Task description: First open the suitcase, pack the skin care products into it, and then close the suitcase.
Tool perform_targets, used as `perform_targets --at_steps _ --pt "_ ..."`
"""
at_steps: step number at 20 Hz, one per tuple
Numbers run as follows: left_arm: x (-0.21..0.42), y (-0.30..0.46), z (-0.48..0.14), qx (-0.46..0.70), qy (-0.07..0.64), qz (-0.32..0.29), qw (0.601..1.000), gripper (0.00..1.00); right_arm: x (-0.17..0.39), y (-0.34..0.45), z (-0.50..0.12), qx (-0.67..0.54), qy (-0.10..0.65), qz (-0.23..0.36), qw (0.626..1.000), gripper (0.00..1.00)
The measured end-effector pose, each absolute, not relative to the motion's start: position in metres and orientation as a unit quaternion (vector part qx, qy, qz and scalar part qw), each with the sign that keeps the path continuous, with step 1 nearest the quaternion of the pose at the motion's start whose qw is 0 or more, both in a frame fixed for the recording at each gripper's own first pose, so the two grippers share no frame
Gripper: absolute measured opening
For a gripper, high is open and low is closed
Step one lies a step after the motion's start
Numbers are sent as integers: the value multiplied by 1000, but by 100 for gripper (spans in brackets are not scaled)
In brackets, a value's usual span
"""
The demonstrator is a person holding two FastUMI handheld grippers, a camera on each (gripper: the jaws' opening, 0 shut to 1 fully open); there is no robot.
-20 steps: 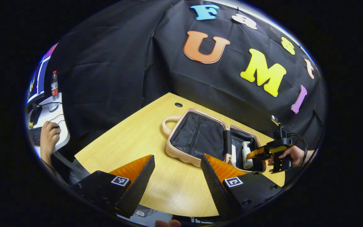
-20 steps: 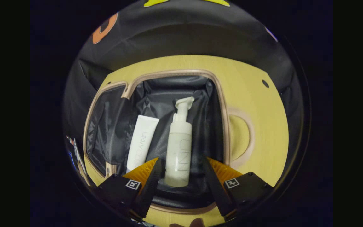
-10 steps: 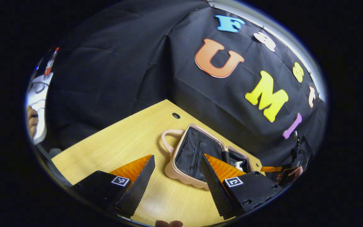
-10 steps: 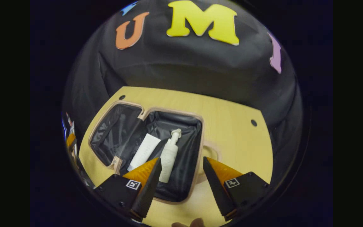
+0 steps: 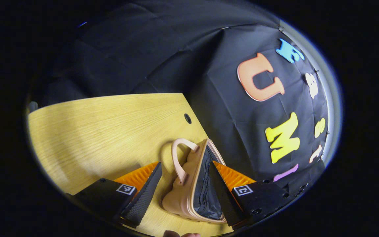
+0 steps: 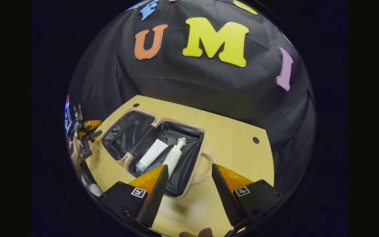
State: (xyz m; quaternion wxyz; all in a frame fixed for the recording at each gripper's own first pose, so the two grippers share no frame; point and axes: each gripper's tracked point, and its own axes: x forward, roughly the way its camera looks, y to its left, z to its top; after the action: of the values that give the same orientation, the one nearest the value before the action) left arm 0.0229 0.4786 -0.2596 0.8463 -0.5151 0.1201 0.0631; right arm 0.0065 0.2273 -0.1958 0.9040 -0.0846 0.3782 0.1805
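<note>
The pink suitcase [image 6: 189,144] lies open and flat on the wooden table [image 6: 235,158], its black lining showing. A white tube [image 6: 151,154] and a white pump bottle [image 6: 173,155] lie side by side in its right half. My right gripper [image 6: 189,165] hovers open above the near edge of that half, holding nothing. In the left gripper view the other half of the suitcase [image 5: 179,197] is seen edge-on, with its looped handle [image 5: 178,158] between the fingers of my open left gripper [image 5: 184,163]. In the right gripper view the left gripper [image 6: 94,129] shows beside the case's left end.
The table has round cable holes [image 6: 256,140] [image 5: 187,118] near its back edge. Bare tabletop [image 5: 104,125] stretches to the left of the case. The black cloth wall stands close behind the table. A hand [image 6: 77,154] holds the left gripper.
My right gripper has drawn up and back from the pump bottle, which stays in the case. My left gripper has swung down to the handle edge of the case's other half.
</note>
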Motion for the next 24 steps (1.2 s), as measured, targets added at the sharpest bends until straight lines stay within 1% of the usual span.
perform_targets --at_steps 1,3,4,5,7,8,9,10,11,12,13,14,15,16,17,18,20,22,24 --pt "26 477 -269 -526 138 65 837 92 7 229 -191 -83 370 183 907 78" --pt "33 473 -286 -525 162 69 833 91 9 231 -184 -106 350 193 911 78" --pt "37 470 -288 -532 168 64 827 100 8 237 -181 -112 341 203 911 77" --pt "43 469 -286 -544 168 61 820 91 6 242 -180 -112 339 211 910 76" --pt "53 468 -288 -564 160 61 808 88 4 247 -180 -99 342 215 910 78" --pt "57 469 -290 -571 157 63 803 84 5 246 -179 -93 343 213 910 78" --pt "59 470 -294 -576 160 71 799 92 6 246 -178 -88 344 210 911 78" --pt "64 469 -297 -577 164 76 796 76 8 243 -177 -86 345 207 912 78" --pt "66 469 -298 -578 165 79 796 85 9 240 -174 -82 343 205 913 77" --pt "68 470 -298 -580 166 82 793 77 11 237 -175 -79 343 199 915 78" --pt "74 469 -298 -586 167 81 789 75 12 233 -177 -73 347 193 915 78" --pt "76 466 -297 -594 167 80 783 53 12 229 -179 -66 354 187 914 78" --pt "82 465 -296 -600 169 77 778 35 13 226 -179 -60 357 182 914 78" --pt "87 461 -300 -598 178 79 778 39 14 223 -177 -57 357 177 915 77" --pt "89 457 -307 -591 192 82 780 34 15 221 -177 -55 356 174 916 78" --pt "89 454 -309 -588 201 81 780 25 15 220 -174 -52 354 174 917 77" --pt "91 457 -307 -588 200 87 779 15 13 217 -170 -53 345 171 921 78" --pt "88 457 -295 -588 190 83 782 12 15 209 -161 -55 327 161 930 78" --pt "86 460 -278 -578 177 83 792 8 20 198 -150 -60 301 143 941 78"
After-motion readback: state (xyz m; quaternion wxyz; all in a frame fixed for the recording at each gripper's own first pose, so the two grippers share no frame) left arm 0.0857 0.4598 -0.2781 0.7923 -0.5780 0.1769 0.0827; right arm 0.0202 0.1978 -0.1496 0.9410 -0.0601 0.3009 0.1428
